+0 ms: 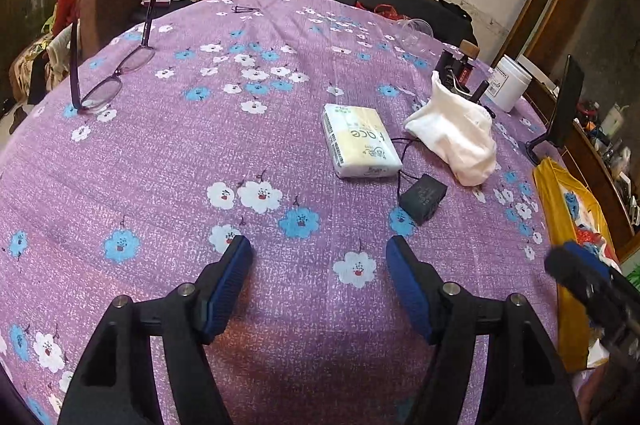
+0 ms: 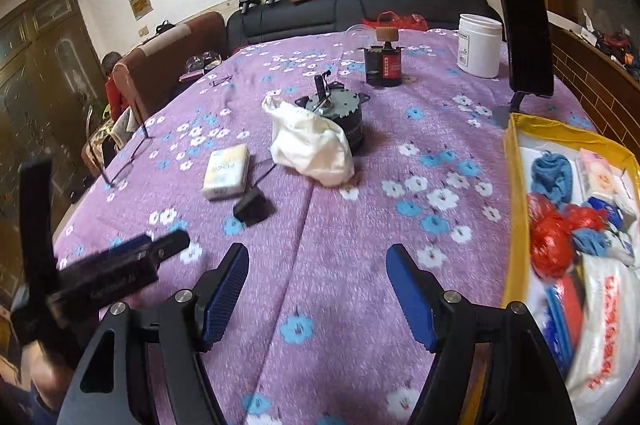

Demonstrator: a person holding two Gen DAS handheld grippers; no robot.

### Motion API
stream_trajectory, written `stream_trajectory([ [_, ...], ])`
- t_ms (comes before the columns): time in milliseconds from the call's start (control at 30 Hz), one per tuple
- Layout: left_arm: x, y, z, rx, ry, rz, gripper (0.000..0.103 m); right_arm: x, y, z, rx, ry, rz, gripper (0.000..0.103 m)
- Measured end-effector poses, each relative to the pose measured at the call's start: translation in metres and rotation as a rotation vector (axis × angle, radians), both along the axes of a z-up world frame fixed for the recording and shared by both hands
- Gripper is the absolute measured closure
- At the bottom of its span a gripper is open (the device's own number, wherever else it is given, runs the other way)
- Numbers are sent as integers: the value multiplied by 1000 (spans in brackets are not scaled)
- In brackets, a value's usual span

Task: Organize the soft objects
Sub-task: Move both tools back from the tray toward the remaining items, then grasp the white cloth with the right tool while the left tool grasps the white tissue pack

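- Blue-padded left tongs (image 1: 318, 251) hover spread over the flowered worktop (image 1: 168, 161) with nothing between the pads; the right tongs (image 2: 316, 257) hang alongside them, likewise spread and empty.
- Yellow-rimmed storage bin (image 2: 510, 185) sits at the worktop's right edge, already holding a blue knit piece, a red crinkly bag and a white bag with red print too blurred to read.
- White cloth pouch (image 1: 456, 135) slumps mid-worktop, leaning against a grey motor (image 2: 346, 121). It looks light, limp and crushable; I judge a pinch on its bunched upper fold safest, away from the motor.
- Tissue pack (image 1: 360, 141) lies flat just left of the pouch, near a small black box (image 1: 424, 197). It looks soft but slick in its wrapper, so a squeeze across the narrow sides should suit. Its wrapper reads "face", beside characters too small to make out.
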State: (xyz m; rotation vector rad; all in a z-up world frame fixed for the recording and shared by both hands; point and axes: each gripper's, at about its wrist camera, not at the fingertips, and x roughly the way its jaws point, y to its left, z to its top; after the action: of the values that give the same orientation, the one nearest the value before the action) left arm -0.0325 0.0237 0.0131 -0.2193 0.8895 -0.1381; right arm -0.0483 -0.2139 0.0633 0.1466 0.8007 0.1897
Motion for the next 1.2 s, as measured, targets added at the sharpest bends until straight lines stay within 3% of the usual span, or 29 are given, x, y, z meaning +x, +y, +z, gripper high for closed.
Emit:
stream_trajectory([
  [267, -1, 5, 0, -37, -6, 4, 34, 57, 16, 2, -8, -16, -41, 25],
  [533, -2, 5, 0, -45, -8, 0, 34, 113, 25, -24, -1, 40, -65, 25],
  [567, -2, 5, 0, -44, -8, 0, 34, 114, 25, -26, 4, 31, -60, 27],
  [667, -2, 4, 0, -34, -7, 0, 34, 115, 26, -31, -20, 35, -51, 83],
  [933, -1, 3, -1, -23, -3, 0, 34, 52, 8, -12, 103, -22, -12, 87],
  [1100, 0, 3, 2, -16, -1, 16, 34, 27, -3, -27, 137, -26, -22, 87],
  [1200, 7, -2, 6, 21, 9, 40, 34, 31, -17, -37, 228, 14, -31, 87],
])
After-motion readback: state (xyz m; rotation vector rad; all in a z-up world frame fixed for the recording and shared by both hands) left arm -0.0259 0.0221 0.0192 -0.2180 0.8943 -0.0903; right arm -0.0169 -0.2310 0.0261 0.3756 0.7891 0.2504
